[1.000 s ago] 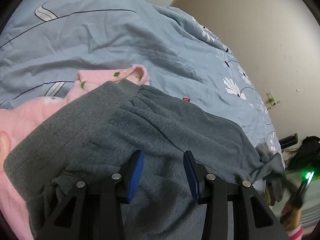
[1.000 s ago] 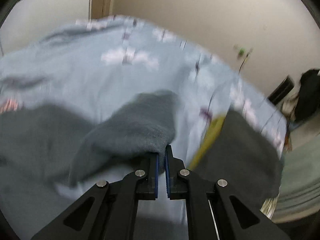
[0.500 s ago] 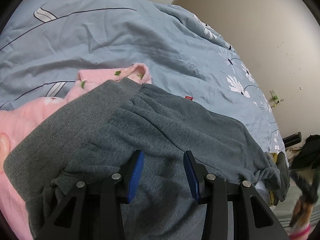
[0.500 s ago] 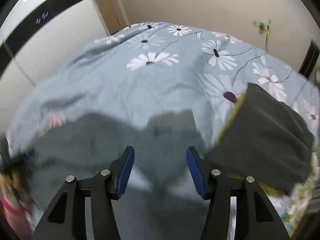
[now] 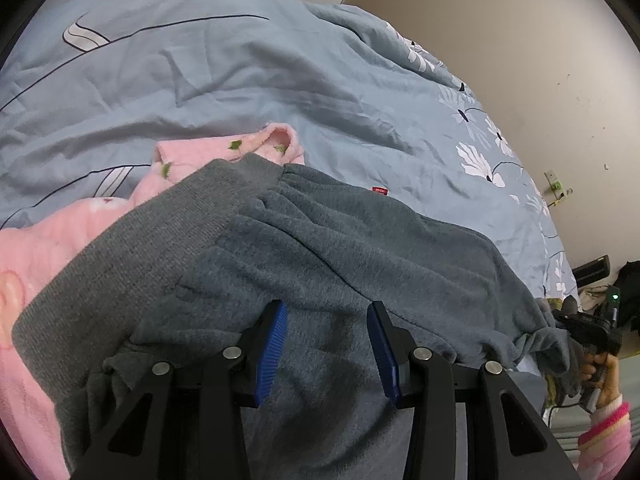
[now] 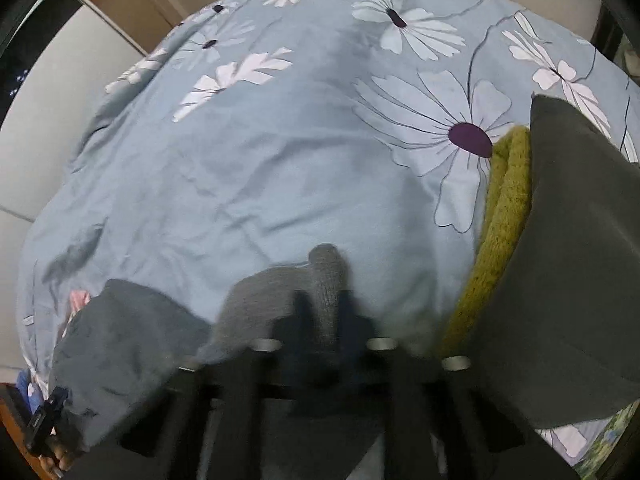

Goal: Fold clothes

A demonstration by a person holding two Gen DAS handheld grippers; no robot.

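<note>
Grey sweatpants [image 5: 328, 256] lie across the blue floral duvet [image 5: 248, 64], waistband at the left over a pink garment [image 5: 52, 248]. My left gripper [image 5: 328, 344] is open, its blue pads hovering over the pants near the waist, holding nothing. In the right wrist view my right gripper [image 6: 320, 316] is blurred; its fingers stand on either side of a grey ribbed cuff [image 6: 326, 276] of the pants leg [image 6: 132, 332]. I cannot tell whether it grips the cuff. The right gripper also shows at the far right of the left wrist view [image 5: 592, 328].
A folded dark grey garment [image 6: 576, 264] lies on an olive fleecy one [image 6: 500, 216] at the right of the duvet [image 6: 280, 160]. A beige wall [image 5: 520, 32] stands beyond the bed. Dark items [image 5: 628, 280] lie on the floor at the right.
The right gripper let go of the grey cuff and opened, then came down over the cuff again. The pants leg now lies flatter. The left gripper has barely moved.
</note>
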